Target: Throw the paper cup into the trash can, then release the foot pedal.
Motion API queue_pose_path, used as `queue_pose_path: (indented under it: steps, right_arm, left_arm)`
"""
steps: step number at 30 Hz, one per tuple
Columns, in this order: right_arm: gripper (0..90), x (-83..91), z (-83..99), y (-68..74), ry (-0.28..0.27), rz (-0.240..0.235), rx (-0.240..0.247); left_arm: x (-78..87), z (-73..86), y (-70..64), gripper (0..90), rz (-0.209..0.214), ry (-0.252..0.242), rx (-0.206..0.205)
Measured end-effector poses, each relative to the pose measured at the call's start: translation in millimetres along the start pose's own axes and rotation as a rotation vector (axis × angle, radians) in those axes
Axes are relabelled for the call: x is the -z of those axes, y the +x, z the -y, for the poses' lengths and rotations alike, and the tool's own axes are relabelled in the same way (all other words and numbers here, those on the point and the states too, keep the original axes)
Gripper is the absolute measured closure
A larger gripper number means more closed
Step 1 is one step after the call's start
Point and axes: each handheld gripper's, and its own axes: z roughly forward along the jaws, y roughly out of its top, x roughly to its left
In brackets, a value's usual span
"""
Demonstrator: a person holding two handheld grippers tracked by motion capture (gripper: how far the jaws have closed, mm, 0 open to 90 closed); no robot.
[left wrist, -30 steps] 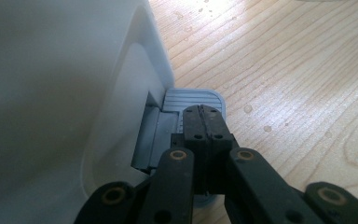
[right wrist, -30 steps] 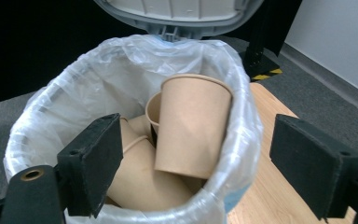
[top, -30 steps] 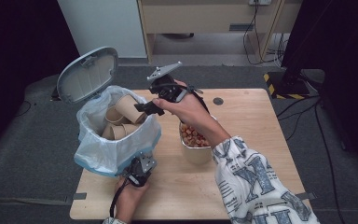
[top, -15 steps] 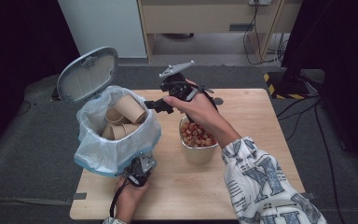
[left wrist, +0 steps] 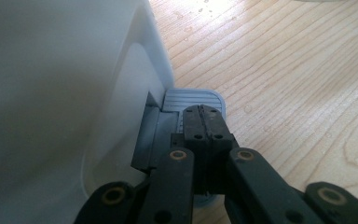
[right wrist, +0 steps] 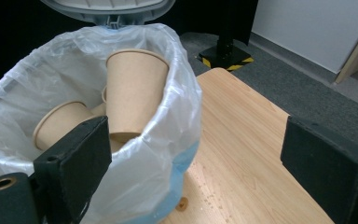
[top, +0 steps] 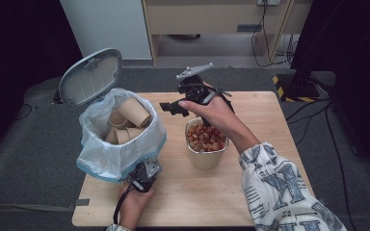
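A: Left gripper (top: 142, 177)?
B: Low at the near foot of the bin (top: 120, 159), jaws pressed together, tips bearing on the grey ribbed pedal (left wrist: 193, 99) just beside the bin's white wall.

A: Lid?
B: Lid (top: 90, 76) tipped up and back at the far side of the bin, mouth wide open.

A: Inside the bin?
B: Clear liner with a blue hem (right wrist: 177, 102), folded over the rim. Several brown paper cups within; topmost paper cup (top: 135, 111) lying tilted against the rim on the side toward the right gripper, others beneath it, mouths turned sideways.

A: Right gripper (top: 172, 107)?
B: Held up beside the bin, at about rim height, pointed toward the mouth. Jaws spread wide, nothing between them; apart from the topmost cup and from the liner.

A: Anything else near the bin?
B: Paper bowl (top: 206, 155) of reddish-brown food on the wooden table (top: 265, 115), just beside the bin, under the right forearm. Patterned sleeve (top: 279, 187) farther from the bin, at the near edge.
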Motion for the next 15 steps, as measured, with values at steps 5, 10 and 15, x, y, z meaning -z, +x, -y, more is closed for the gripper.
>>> queue_pose_path:
  steps: [5,10,15]
  right_arm:
    - [8.6,13.1,6.8,-11.0,0.002,0.031,-0.004]
    - [8.6,29.1,18.5,-26.7,-0.001,0.069,-0.032]
    - [8.6,44.5,32.4,-44.7,-0.003,0.111,-0.061]
  left_arm:
    - [0.4,-0.1,1.1,89.2,0.001,0.005,0.0]
    - [0.3,-0.1,0.8,89.2,0.0,0.005,-0.001]
    - [0.3,-0.2,0.6,89.2,-0.001,0.005,-0.002]
